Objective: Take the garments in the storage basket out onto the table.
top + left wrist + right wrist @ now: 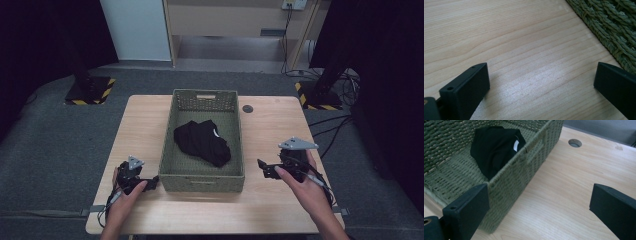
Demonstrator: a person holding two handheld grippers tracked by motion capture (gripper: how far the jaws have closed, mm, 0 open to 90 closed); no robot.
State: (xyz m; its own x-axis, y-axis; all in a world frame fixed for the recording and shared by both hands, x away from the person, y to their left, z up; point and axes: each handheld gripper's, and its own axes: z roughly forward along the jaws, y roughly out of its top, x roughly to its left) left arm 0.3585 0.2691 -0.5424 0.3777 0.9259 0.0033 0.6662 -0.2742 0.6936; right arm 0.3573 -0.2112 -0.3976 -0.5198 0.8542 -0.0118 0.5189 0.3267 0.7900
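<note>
Black garment [202, 142] sits bunched mid-basket [170, 131], long axis running toward the basket's near-right corner, and both grippers flank the basket with jaws wide apart and empty, right gripper [261, 167] angled inward, left gripper [152, 181] low alongside.

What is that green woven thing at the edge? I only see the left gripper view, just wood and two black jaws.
Observer: It is a green woven basket in the middle of the table.
Operator: Is anything in it?
Observer: Yes, a crumpled black garment with a white tag lies on its floor.
Operator: Where is the other gripper?
Observer: The right gripper is on the basket's other side, low over the table, its jaws apart and holding nothing.
Operator: And mine?
Observer: The left gripper sits close beside the basket's near left corner, jaws apart too.
</note>
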